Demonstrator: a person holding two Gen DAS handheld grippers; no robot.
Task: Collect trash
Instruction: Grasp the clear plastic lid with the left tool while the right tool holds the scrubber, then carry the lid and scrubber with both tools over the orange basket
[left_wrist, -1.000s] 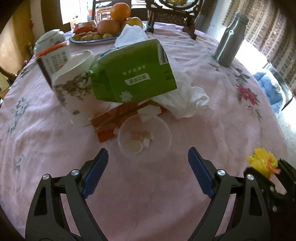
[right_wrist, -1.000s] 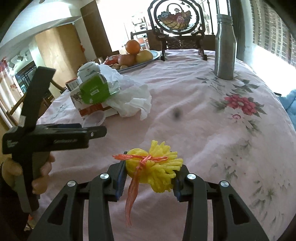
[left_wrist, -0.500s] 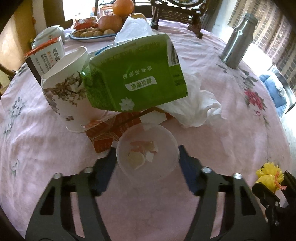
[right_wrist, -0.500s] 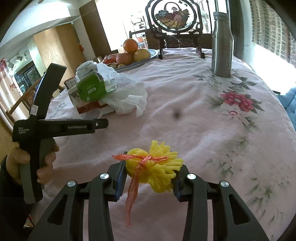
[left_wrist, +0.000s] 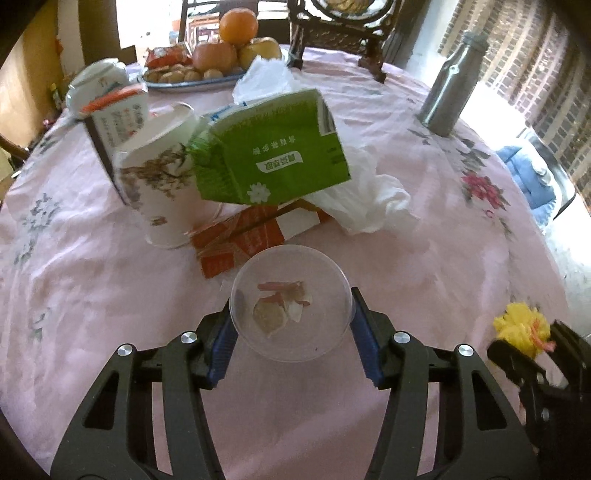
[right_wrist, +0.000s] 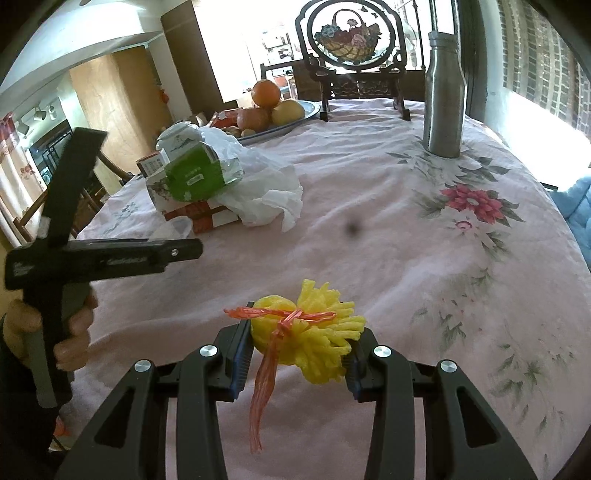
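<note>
My left gripper (left_wrist: 290, 334) is shut on a clear plastic cup (left_wrist: 290, 302) with food scraps inside, its blue pads pressing both sides of the cup. The cup seems slightly above the pink tablecloth. My right gripper (right_wrist: 297, 349) is shut on a yellow foam fruit net (right_wrist: 310, 341) tied with an orange string; the net also shows in the left wrist view (left_wrist: 521, 328). Behind the cup lie a red-and-white flat carton (left_wrist: 255, 232), a green carton (left_wrist: 273, 155), a patterned paper cup (left_wrist: 162, 184) and a crumpled white plastic bag (left_wrist: 365, 199).
A fruit plate (left_wrist: 207, 77) with oranges and apples stands at the back, beside a white lidded jar (left_wrist: 96, 81) and a printed box (left_wrist: 118, 122). A steel bottle (right_wrist: 445, 99) stands far right. A carved wooden screen (right_wrist: 356, 40) stands at the table's far edge.
My left gripper moved forward around the clear cup and closed on it. The right gripper kept holding the yellow net with little movement.
</note>
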